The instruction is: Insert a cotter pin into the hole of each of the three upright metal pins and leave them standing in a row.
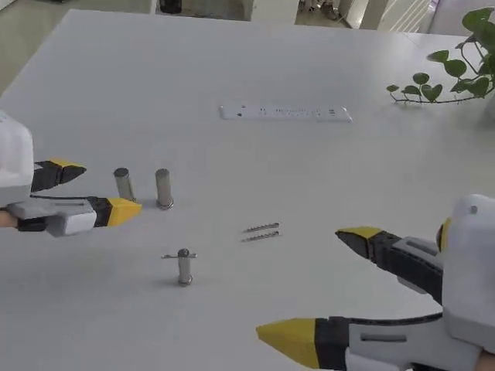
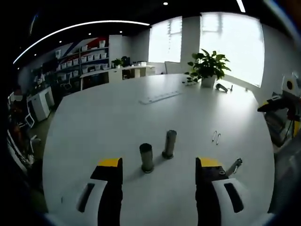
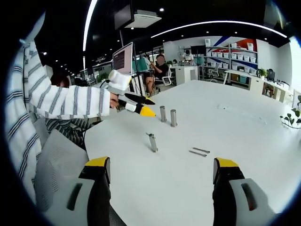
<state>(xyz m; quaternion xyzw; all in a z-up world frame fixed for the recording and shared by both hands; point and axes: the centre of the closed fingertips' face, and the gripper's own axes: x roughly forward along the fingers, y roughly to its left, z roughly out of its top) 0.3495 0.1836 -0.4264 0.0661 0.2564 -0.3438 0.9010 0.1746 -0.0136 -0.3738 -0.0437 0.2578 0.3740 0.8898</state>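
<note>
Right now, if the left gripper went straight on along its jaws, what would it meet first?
Probably the nearer bare pin, upright just ahead between the open jaws of the left gripper; the second bare pin stands just beyond it, slightly right.

Your bench [image 1: 232,62] is smooth, matt white. The metal pins [image 1: 163,188] look dull grey with a faint sheen, and the cotter pins [image 1: 261,232] are thin bright wire. Your left gripper [image 1: 107,188] and right gripper [image 1: 303,282] have white plastic shells and matt yellow-tipped jaws.

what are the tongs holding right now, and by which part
Nothing is held. The left tongs are open just short of the bare metal pins, not touching them; the right tongs are open and empty.
</note>
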